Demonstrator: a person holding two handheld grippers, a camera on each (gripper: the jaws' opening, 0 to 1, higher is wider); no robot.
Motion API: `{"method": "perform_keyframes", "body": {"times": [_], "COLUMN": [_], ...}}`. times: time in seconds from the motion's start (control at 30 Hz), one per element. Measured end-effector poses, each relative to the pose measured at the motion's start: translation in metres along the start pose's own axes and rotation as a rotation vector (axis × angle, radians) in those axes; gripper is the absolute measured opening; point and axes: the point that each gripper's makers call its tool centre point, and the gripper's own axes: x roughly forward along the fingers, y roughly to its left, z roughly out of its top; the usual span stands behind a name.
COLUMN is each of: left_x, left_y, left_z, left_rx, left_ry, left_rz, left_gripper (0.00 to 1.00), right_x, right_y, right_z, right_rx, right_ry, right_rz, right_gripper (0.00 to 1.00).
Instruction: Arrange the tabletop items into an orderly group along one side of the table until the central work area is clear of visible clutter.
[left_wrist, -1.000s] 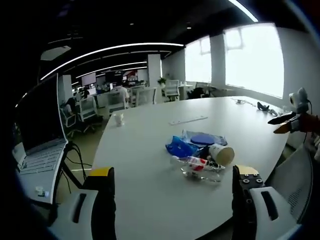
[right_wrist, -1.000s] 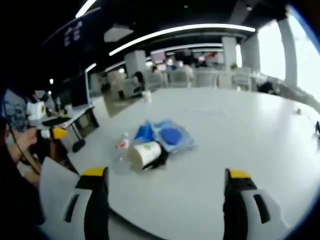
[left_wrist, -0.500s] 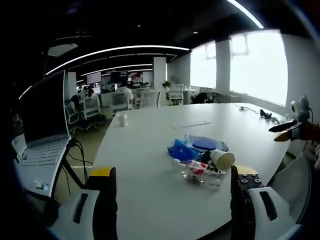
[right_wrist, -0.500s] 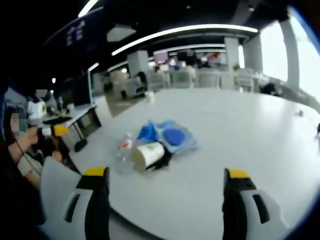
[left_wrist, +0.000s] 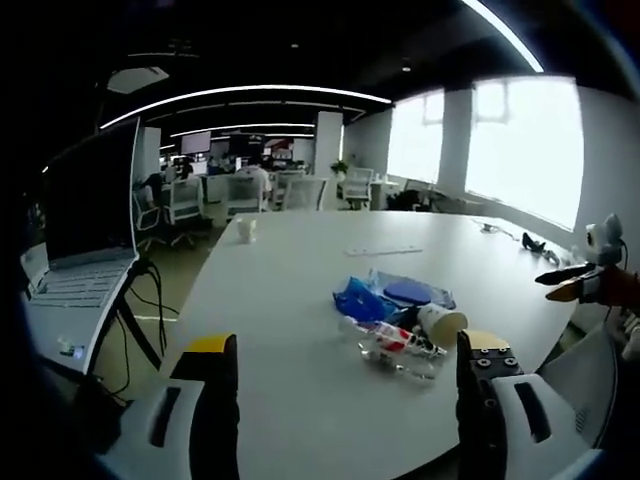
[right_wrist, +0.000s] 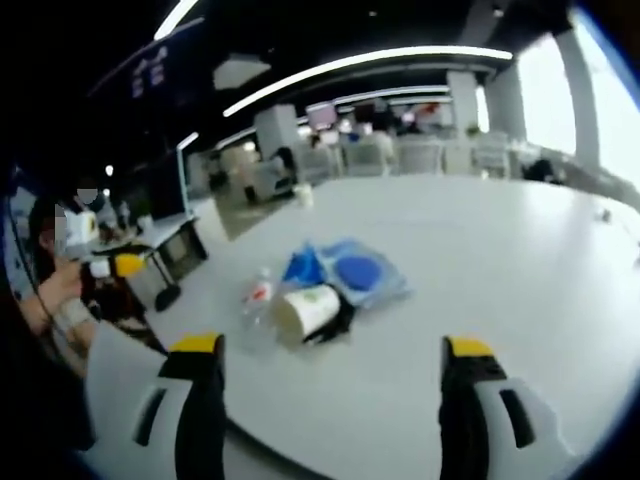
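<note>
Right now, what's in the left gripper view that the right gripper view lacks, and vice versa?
Left gripper view alone: an open laptop on a side desk and a long flat strip farther along the table.

Right gripper view alone: a person's hand at the left edge.

Both: the white table with one cluster on it, a tipped paper cup, a lying plastic bottle and a blue bag. Each view's own jaws stand open and empty.

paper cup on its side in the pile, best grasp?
Grip the paper cup across its side wall near the open rim, coming from above. It lies tipped with the mouth facing the right gripper, which is open, and the plastic bottle lies close beside it.
</note>
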Motion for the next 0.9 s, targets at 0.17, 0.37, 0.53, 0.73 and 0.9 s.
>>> {"method": "perform_keyframes", "body": {"times": [0.17,0.37,0.53,0.73,0.9], "left_x": [0.002,0.002,0.0,0.001,0.002], "left_y": [-0.005,-0.007,-0.009,-0.011,-0.011], "left_z": [0.0,0.004,0.007,0.007,0.003], "left_rx": [0.01,0.019,0.013,0.018,0.014], "left_ry": [-0.003,-0.011,-0.021,-0.014,-0.006], "left_rz": [-0.017,-0.023,-0.029,-0.036,-0.032], "left_gripper": [0.89,0.9,0.91,0.92,0.94], "right_x": [0.006,0.011,0.015,0.024,0.032], "right_y": [0.007,0.013,0.02,0.029,0.037], "right_z": [-0.003,-0.005,-0.002,0.0,-0.001], "right_rx": [-0.006,-0.021,-0.043,-0.054,-0.074], "right_ry": [0.009,0.026,0.03,0.043,0.065], "right_rz": [0.018,0.038,0.053,0.085,0.109], "right_gripper": [0.85,0.85,0.84,0.84,0.83]}}
